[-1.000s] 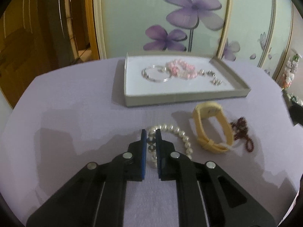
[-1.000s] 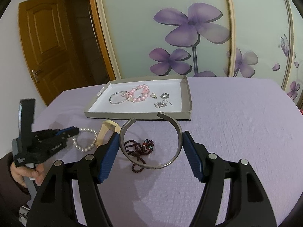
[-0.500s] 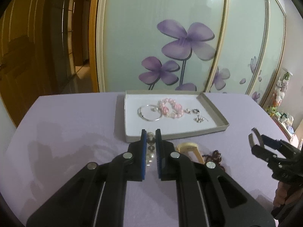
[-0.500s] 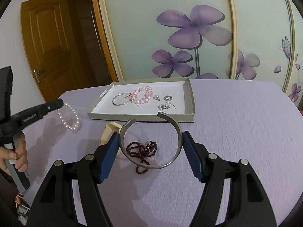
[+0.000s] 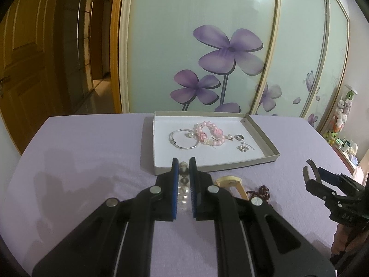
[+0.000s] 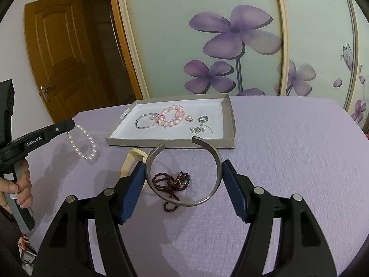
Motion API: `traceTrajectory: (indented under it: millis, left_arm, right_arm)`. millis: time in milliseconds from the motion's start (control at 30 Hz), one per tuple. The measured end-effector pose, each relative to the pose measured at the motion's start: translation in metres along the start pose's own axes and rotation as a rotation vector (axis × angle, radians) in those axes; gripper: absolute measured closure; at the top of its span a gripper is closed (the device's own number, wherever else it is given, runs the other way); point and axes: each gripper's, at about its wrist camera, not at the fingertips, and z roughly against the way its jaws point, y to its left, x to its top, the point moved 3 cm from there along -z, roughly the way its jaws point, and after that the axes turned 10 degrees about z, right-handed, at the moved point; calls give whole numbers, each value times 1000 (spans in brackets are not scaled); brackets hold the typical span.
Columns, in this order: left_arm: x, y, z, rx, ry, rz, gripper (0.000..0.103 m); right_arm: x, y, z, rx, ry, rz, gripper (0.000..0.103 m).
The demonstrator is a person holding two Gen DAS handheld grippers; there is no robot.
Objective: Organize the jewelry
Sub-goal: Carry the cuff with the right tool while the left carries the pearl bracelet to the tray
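From the left wrist, the left claw (image 5: pixel 183 173) pinched the pearl bracelet (image 5: pixel 183 180) just short of the tray (image 5: pixel 263 136) holding several pieces, while from the right wrist, the right claw (image 6: pixel 184 180) gripped the metal cuff (image 6: pixel 184 204) above the dark beads (image 6: pixel 171 181) and yellow band (image 6: pixel 131 161) left on the surface (image 6: pixel 288 161).

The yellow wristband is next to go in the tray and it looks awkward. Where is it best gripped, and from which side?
Probably from above, closing across the upper strap of the yellow wristband. It stands on edge as a loop on the purple tablecloth, so the top arc is raised and thin enough for the pads. Come in from its left, since the dark red beads lie close on its right. Much of it is hidden.
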Motion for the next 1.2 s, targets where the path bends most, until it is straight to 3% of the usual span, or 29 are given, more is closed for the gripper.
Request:
traceTrajectory:
  millis: [267, 500, 733, 1000, 1067, 1133, 1200]
  left_arm:
    - [5, -6, -6, -12, 5, -2, 94]
    - [28, -18, -25, -19, 8, 1, 94]
    - [59, -38, -73, -4, 15, -14, 94]
    - [71, -37, -132, 38, 61, 9, 93]
    - [70, -32, -138, 50, 64, 25, 86]
    - [67, -27, -137, 55, 61, 39, 69]
    - [66, -20, -132, 64, 50, 41, 66]
  right_arm:
    - [4, -4, -2, -10, -1, 5, 35]
    - [17, -12, -10, -10, -20, 3, 34]
    - [25, -21, -28, 2, -16, 0, 34]
    - [33, -32, -46, -2, -5, -9, 34]
    - [33, -34, -52, -7, 6, -5, 34]
    - [35, -35, -58, -11, 13, 1, 34]
    - [38, -35, -63, -19, 16, 8, 34]
